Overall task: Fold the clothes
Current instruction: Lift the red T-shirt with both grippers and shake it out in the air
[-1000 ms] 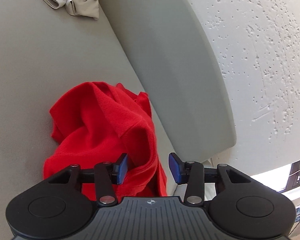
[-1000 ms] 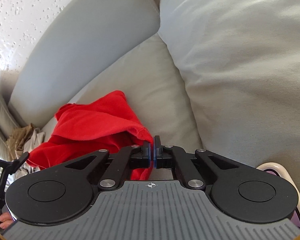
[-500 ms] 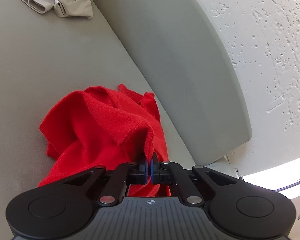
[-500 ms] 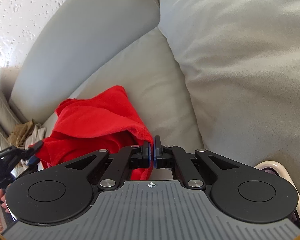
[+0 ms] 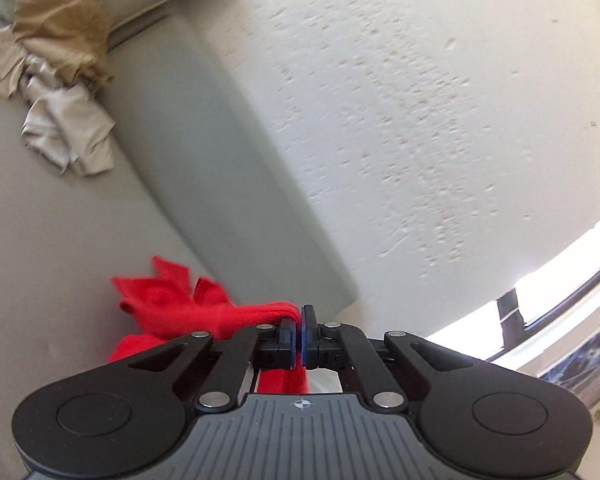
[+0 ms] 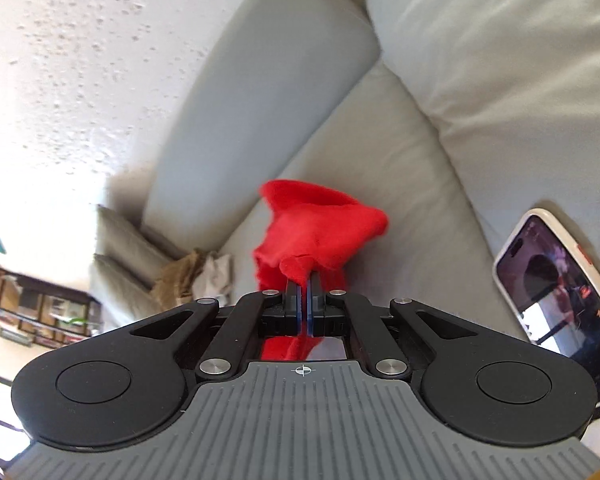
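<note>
A red garment hangs bunched over the grey sofa seat. My left gripper is shut on an edge of it, with red cloth pinched between the blue pads and hanging below. In the right wrist view the same red garment is lifted off the seat. My right gripper is shut on another edge of it. Most of the garment hangs under the grippers, out of sight.
A pile of beige and tan clothes lies at the far end of the sofa, also in the right wrist view. A phone with a lit screen lies on the seat at right. Sofa back cushions and a textured wall stand behind.
The left gripper closed on the red garment's edge. Both grippers then rose and lifted the garment off the sofa seat; the views tilted up toward the wall.
</note>
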{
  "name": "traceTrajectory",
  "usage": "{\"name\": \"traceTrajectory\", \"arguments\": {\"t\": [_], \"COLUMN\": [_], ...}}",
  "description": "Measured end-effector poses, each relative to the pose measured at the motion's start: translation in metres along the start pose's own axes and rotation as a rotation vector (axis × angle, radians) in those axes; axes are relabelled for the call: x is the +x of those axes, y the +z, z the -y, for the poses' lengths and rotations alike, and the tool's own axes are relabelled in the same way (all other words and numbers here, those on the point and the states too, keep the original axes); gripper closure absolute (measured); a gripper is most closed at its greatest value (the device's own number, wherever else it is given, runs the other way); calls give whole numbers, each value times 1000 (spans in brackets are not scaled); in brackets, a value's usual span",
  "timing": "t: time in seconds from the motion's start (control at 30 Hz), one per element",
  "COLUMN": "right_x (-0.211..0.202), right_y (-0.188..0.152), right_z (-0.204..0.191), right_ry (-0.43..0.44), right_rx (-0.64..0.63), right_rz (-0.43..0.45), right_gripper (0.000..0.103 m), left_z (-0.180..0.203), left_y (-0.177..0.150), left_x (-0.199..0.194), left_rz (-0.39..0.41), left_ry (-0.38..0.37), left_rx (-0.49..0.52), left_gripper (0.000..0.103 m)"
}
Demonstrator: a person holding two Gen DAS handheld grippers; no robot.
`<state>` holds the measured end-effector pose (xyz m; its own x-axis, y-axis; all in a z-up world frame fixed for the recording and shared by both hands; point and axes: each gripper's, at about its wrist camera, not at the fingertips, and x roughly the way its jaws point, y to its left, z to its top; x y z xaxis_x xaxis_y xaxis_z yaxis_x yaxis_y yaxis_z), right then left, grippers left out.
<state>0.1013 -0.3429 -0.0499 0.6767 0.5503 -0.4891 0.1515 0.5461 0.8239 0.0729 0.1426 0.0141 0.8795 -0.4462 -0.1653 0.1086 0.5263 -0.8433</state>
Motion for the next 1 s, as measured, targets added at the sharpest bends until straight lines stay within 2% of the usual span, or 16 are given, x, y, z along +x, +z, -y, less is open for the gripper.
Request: {"name": "traceTrajectory", "arguments": {"t": [0.17, 0.27, 0.33, 0.37, 0.5, 0.57, 0.73, 0.8, 0.83, 0.9, 1.0], "right_x": [-87, -127, -132, -137, -180, -195, -208, -200, -196, -194, -173], "right_y": [-17, -34, -38, -42, -56, -56, -53, -49, -46, -40, -29], "right_z": [-88, -109, -112, -117, -148, -163, -194, -197, -194, -191, -189], "right_ry": [185, 274, 251, 255, 398, 438, 420, 384, 400, 424, 337], "right_rx": [-182, -206, -172, -174, -265, -302, -376, -381, -355, -334, -357], "right_rz": [87, 153, 121, 123, 258, 295, 326, 305, 295, 310, 319], "right_gripper": [101, 101, 100, 100, 100, 100, 100, 100, 100, 100, 100], "left_z": [56, 66, 71, 79, 110, 123, 145, 148, 148, 149, 148], "left_y": [8, 14, 20, 20, 23, 27, 34, 37, 37, 39, 46], "left_x": [-67, -88, -96, -106, -144, -148, -154, -155, -155, -149, -122], "left_rz": [141, 191, 194, 225, 347, 381, 435, 439, 441, 446, 405], "left_ry": [-207, -209, -241, -261, -344, -342, -343, -341, -336, -301, -220], "left_rx": [84, 86, 45, 67, 139, 168, 247, 268, 282, 319, 369], "left_gripper": [103, 103, 103, 103, 103, 103, 103, 103, 103, 103, 103]}}
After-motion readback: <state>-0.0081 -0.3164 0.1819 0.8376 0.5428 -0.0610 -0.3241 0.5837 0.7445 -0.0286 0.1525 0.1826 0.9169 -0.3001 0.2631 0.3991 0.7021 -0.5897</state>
